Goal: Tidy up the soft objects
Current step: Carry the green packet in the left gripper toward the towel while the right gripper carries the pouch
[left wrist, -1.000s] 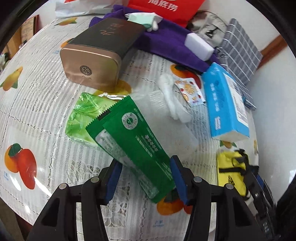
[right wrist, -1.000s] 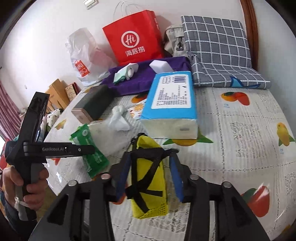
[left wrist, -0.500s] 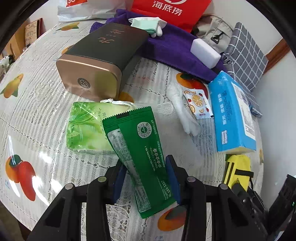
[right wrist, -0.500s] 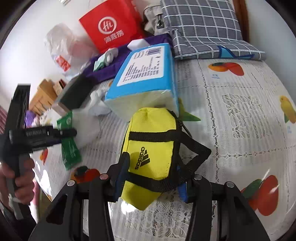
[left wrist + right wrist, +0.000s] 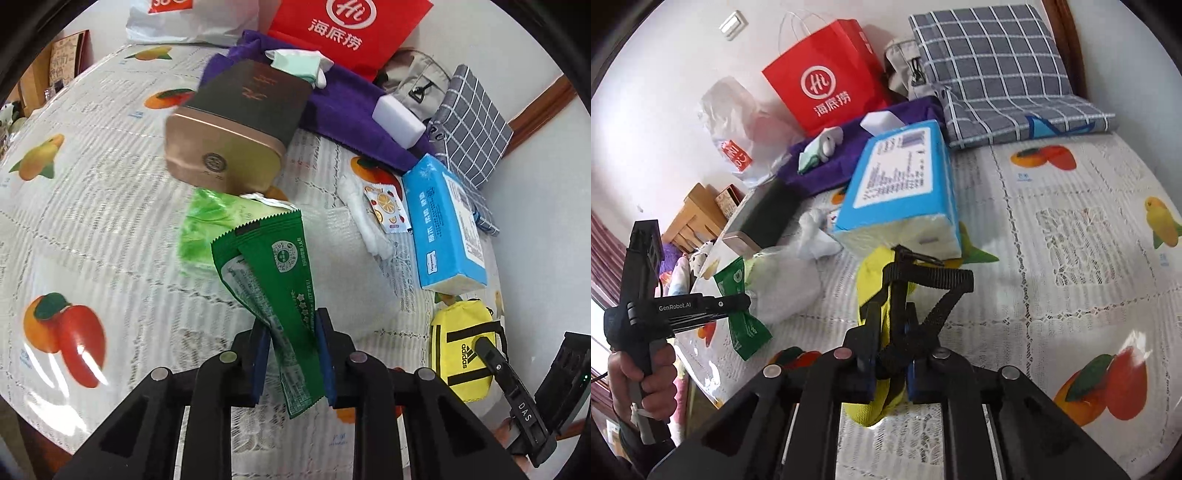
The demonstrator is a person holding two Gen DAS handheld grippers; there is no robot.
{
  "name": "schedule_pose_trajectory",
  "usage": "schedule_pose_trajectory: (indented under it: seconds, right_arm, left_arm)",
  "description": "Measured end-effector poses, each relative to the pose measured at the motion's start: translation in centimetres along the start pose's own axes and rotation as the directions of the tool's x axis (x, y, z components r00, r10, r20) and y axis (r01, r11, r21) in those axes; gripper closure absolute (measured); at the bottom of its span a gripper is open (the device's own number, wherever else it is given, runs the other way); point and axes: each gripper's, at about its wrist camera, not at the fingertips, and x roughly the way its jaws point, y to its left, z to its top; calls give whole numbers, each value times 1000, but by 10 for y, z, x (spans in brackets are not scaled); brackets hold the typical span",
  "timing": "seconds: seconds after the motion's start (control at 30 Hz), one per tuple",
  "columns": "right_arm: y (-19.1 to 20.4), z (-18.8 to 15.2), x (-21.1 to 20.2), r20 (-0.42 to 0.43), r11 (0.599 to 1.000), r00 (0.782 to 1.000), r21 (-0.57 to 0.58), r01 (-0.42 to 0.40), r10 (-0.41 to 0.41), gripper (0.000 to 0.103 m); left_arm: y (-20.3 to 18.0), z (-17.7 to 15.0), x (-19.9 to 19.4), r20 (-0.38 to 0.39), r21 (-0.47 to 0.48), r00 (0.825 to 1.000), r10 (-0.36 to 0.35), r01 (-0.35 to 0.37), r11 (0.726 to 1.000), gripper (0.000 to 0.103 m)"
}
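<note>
A: Going left to right, what did the left tongs (image 5: 290, 350) have?

B: The dark green foil sachet (image 5: 275, 280). The jaws were closing and the pads already pinched its lower third, so it stood up out of the tongs, crumpled at the pinch, its serrated top edge leaning toward 11 o'clock. Behind it at 11 o'clock a lighter green soft pack (image 5: 201, 225) lay flat on the table (image 5: 92, 206), just in front of the bronze tin (image 5: 229, 147).

A: And the right tongs (image 5: 890, 373)?

B: Also closing, clamped on the yellow Adidas pouch (image 5: 875, 273), its black strap (image 5: 931, 291) bunched between the pads. The pouch was squashed narrow there and sagged below the jaws. It sat just at 6 o'clock of the blue tissue pack (image 5: 901, 195).

A: How far along did that look?

B: Early, I'd judge. Both pieces were only just gripped; neither had reached any gathering spot. The tissue pack, the white plastic bag (image 5: 812, 236), the fruit-print sachet (image 5: 388, 208) and the white sponge block (image 5: 399, 120) on the purple towel (image 5: 351, 110) at 1 o'clock all lay scattered.

A: Any obvious destination?

B: None I could tell.
</note>
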Motion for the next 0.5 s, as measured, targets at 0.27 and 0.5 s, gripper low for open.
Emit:
schedule_pose_trajectory:
  seconds: [0.27, 0.5]
  right_arm:
    - [16, 7, -20, 46, 999, 999, -40, 31, -29, 92]
    - [29, 16, -32, 85, 995, 994, -70, 74, -68, 92]
  left_arm:
    - [26, 3, -25, 49, -38, 999, 4, -2, 999, 80]
    - [39, 11, -40, 80, -57, 997, 0, 5, 998, 80]
